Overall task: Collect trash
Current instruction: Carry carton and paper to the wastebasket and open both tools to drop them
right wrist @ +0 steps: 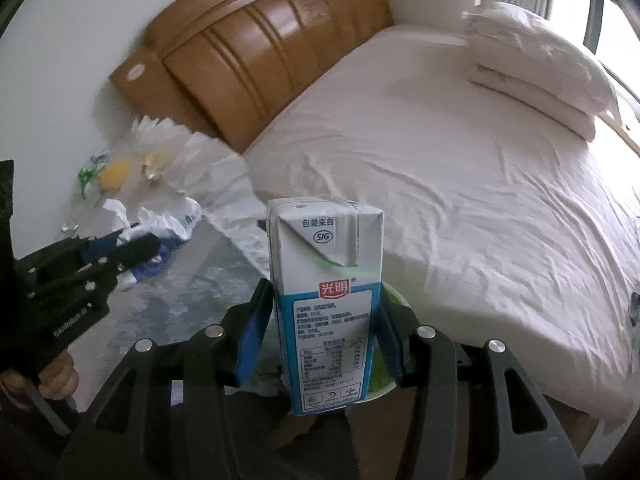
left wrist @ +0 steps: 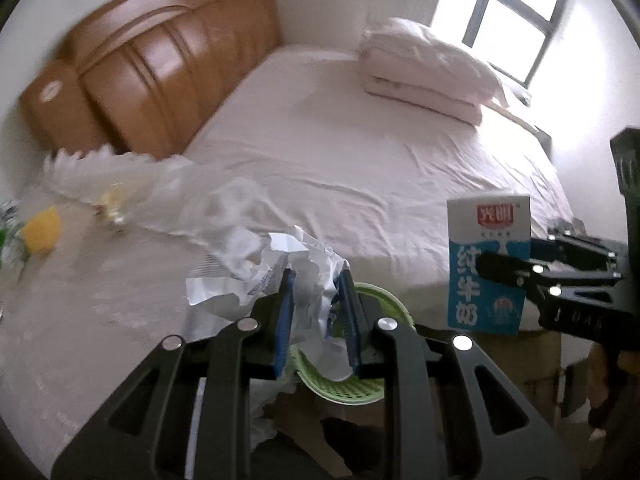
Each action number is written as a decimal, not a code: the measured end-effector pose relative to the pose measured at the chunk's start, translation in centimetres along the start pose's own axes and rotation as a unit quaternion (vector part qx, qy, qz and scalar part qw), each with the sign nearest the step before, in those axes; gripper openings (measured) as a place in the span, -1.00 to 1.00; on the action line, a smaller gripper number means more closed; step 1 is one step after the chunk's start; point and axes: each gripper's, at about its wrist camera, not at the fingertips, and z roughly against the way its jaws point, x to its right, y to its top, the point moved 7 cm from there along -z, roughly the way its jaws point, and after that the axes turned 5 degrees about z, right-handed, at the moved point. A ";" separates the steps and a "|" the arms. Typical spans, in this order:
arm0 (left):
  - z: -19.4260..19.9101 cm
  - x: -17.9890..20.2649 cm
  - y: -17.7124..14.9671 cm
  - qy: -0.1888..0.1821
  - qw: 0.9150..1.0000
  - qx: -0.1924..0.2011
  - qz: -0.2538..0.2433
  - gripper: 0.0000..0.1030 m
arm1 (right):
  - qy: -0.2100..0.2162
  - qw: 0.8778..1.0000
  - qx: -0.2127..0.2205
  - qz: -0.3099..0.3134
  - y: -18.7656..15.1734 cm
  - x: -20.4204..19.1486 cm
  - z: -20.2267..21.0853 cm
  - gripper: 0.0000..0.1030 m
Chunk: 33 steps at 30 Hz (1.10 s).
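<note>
Carrying both loads to the green perforated basket (left wrist: 362, 390) is the step in hand, and it goes best if each tool is centred over the rim before letting go. Far left on the bedside surface (left wrist: 80, 320) lie a yellow fruit (left wrist: 42, 234) and a clear plastic bag (left wrist: 120, 176), well apart from the basket. Next, the left tool (left wrist: 316, 320) is clamped tight on crumpled white paper (left wrist: 296, 276), which hangs just above the basket. Further right, the right tool (right wrist: 320, 336) grips a blue-and-white milk carton (right wrist: 326, 312) upright across its sides, jaws partly spread by its width, beside the white bed (left wrist: 360, 160). Dropping the light paper first seems wise, as it could drift past the rim.
</note>
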 end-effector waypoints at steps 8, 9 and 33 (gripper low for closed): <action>-2.3 4.4 -1.0 -0.023 0.998 -0.028 -0.042 -0.56 | -0.006 0.999 0.012 -0.033 -1.0 3.6 0.2 -0.03; -2.4 4.7 -1.1 -0.024 0.998 -0.029 -0.046 -0.56 | -0.007 0.999 0.012 -0.032 -0.9 3.6 0.2 -0.03; -2.8 6.9 -2.4 -0.046 0.996 -0.036 -0.069 0.63 | -0.014 0.999 0.012 -0.047 -2.5 4.6 0.7 -0.03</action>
